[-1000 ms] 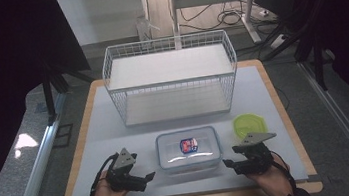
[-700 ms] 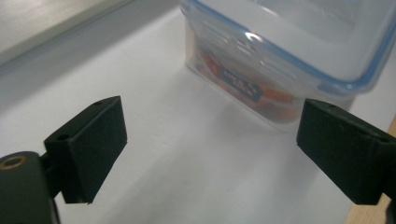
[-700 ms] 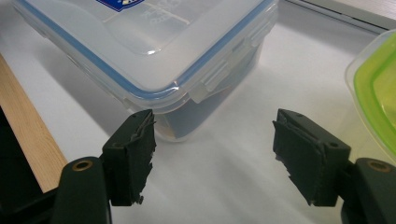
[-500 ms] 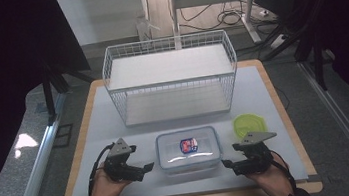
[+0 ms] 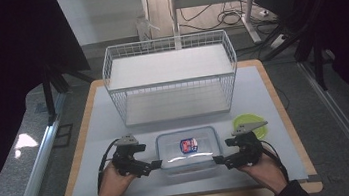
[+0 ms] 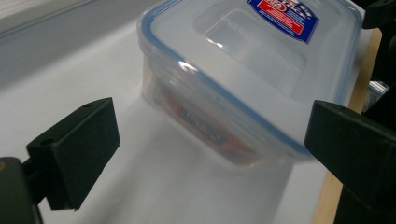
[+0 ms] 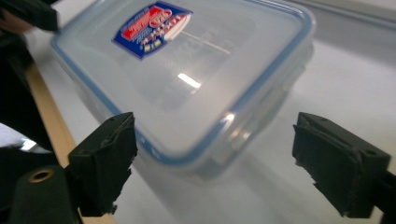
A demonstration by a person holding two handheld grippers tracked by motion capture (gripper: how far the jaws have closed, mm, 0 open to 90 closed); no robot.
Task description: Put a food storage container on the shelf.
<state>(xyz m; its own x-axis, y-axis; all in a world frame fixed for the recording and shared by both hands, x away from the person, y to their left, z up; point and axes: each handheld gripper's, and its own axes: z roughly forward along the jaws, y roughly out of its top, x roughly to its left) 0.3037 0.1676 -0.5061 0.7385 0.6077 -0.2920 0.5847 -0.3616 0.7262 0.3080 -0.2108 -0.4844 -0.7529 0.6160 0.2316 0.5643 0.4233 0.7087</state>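
1. The left gripper (image 5: 156, 164) is sitting nearer the clear container (image 5: 188, 149) than a second ago, when it was lying further out and lower at the left; its tips are now just beside the container's left end.
2. Its jaws have just been opening further and are standing released, apart from the container's corner in the left gripper view, pressing on nothing.
3. The right gripper (image 5: 219, 160) is staying at the container's right end; its jaws have just been opening and are spread wide, the near corner lying ahead of them with no contact.
4. The container is resting lidded on the white mat (image 5: 96, 133), in front of the wire basket (image 5: 167, 58), where it was before.
5. A blue-and-red label (image 7: 152, 27) is showing on the lid; its writing is too small to read.
6. A green dish (image 5: 245, 119) is lying behind the right gripper.
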